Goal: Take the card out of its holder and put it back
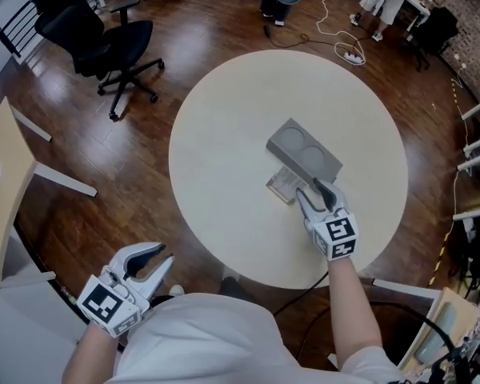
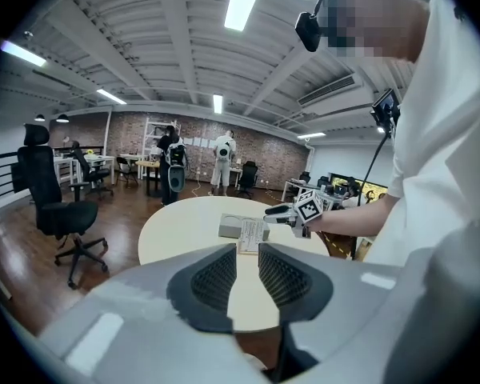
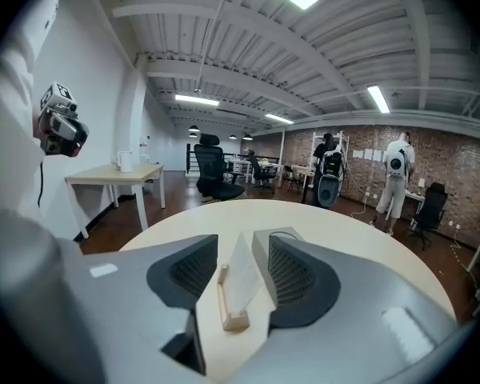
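The right gripper has its jaws standing apart with the card between them. The pads are clear of it on both sides, so nothing is clamped. The card leans in the slot of its small wooden holder. The holder rests on the round table, just beside a grey block near the centre, at the block's 7 o'clock. The gripper reaches in from the table's 5 o'clock edge, lined up with the card's faces, probably so that closing would pinch it flat. The left gripper, jaws slightly apart and empty, hangs off the table at 8 o'clock, seemingly parked out of the way.
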Available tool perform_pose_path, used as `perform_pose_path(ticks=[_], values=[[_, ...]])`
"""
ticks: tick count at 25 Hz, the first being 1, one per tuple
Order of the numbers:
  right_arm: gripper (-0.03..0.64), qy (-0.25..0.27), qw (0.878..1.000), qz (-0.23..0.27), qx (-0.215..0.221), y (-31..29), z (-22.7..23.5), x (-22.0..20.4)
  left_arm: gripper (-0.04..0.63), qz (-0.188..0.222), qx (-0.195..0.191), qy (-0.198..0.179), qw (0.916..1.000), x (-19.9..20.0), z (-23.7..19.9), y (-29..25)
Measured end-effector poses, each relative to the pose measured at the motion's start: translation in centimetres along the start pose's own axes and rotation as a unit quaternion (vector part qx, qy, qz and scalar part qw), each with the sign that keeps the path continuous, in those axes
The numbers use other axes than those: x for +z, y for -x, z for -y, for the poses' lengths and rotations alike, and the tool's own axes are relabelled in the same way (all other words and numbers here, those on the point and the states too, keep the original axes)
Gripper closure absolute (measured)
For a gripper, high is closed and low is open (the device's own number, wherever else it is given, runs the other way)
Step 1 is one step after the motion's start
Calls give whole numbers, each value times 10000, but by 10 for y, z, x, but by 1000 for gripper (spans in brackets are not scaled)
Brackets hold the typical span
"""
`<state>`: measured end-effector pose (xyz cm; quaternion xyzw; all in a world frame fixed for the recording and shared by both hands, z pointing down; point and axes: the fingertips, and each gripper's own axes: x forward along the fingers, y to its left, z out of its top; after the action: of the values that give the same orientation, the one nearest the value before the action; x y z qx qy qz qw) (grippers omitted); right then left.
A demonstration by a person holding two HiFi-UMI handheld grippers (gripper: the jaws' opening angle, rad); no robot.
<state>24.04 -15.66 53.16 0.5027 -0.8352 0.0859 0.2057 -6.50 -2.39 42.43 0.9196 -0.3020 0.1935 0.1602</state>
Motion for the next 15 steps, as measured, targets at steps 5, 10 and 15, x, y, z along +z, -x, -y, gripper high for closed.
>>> perform_pose_path(ticks=[5, 10, 15], values=[[419, -81, 9997, -117, -182, 48, -57, 3, 503, 105, -359, -326, 9988, -7, 2, 23], [417, -46, 9991, -355, -221, 88, -153, -8, 503, 283, -635, -395, 9968, -27, -3, 68], [416, -390, 9976, -396, -402, 126, -243, -7, 503, 615, -907, -238, 9937, -42, -13, 114]])
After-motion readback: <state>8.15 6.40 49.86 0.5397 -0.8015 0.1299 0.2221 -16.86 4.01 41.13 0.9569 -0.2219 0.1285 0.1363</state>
